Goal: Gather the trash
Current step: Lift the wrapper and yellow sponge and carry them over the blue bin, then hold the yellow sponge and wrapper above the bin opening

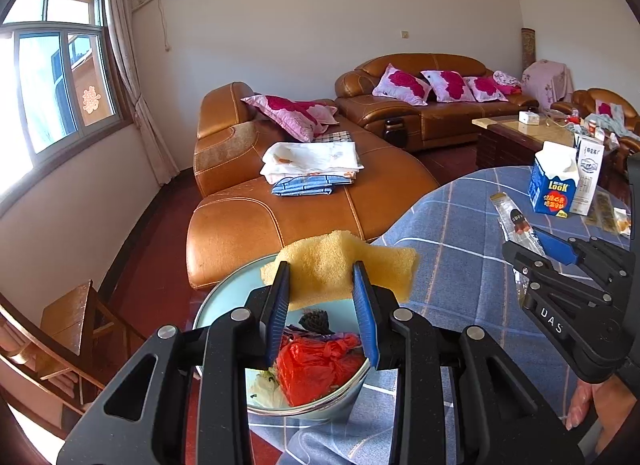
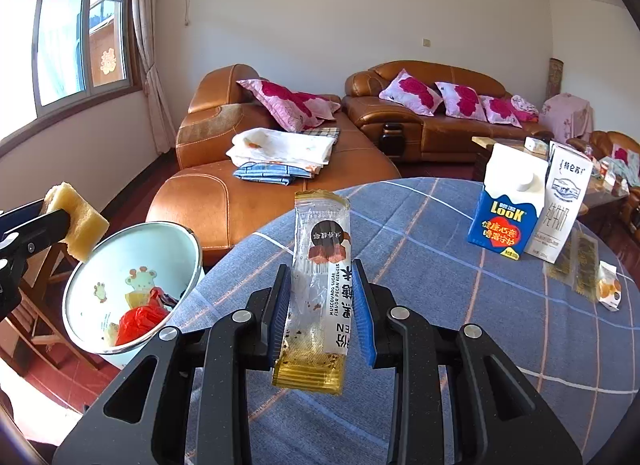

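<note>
While the left hand-held gripper (image 1: 322,301) pinches a yellow sponge (image 1: 340,261) above the pale-blue enamel basin (image 2: 80,297), the right hand-held gripper (image 2: 322,305) clamps a clear snack wrapper (image 2: 318,285) above the worktop (image 2: 480,325); releasing both into the basin seems next.

Yellow sponge (image 1: 340,261), pale blue bin (image 2: 132,265) holding red bag (image 2: 138,323), blue plaid tablecloth (image 2: 440,305), blue-white carton (image 2: 508,213), tan leather sofa (image 1: 248,217)

Yellow sponge (image 1: 344,261) hangs pinched above the pale-blue bin (image 2: 84,297) of red scraps, while the empty clear pecan wrapper (image 2: 320,289) stands clamped upright over the table.
</note>
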`<state>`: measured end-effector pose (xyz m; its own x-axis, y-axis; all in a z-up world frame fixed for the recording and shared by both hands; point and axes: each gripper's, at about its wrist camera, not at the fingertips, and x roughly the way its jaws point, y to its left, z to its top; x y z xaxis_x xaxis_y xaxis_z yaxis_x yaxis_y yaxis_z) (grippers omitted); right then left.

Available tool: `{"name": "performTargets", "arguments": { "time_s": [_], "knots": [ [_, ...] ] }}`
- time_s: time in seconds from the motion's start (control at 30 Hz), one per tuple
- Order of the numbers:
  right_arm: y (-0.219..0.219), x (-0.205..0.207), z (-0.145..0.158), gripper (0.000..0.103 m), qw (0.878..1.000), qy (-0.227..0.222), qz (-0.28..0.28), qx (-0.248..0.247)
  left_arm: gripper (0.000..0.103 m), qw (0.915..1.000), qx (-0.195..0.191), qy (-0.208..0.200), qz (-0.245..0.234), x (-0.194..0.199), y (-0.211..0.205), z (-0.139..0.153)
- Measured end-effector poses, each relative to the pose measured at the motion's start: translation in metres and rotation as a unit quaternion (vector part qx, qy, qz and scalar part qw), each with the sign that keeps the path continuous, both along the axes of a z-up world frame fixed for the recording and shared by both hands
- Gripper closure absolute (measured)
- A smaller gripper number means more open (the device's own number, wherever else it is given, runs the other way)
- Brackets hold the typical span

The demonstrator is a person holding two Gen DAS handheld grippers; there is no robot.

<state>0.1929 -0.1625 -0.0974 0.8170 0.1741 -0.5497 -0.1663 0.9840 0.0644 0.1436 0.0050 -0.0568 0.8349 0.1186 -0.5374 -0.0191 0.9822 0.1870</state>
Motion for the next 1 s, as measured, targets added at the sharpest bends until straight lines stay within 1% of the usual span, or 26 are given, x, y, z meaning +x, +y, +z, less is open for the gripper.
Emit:
{"name": "performTargets", "arguments": {
  "time_s": [0.4,0.57,1.0],
  "knots": [
    [0.034,0.006,0.005,0.072,0.999,-0.015,0.048,-0.011,0.072,0.9992,0.013,0.008,0.038,0.008,0.026,-0.007],
    [0.043,0.009,0.005,0.072,0.998,-0.017,0.061,-0.015,0.072,0.9983,0.021,0.004,0.054,0.010,0.033,-0.008],
    [0.064,0.014,0.005,0.072,0.995,-0.021,0.092,-0.023,0.071,0.9963,0.024,0.013,0.081,0.015,0.052,-0.012]
  ]
}}
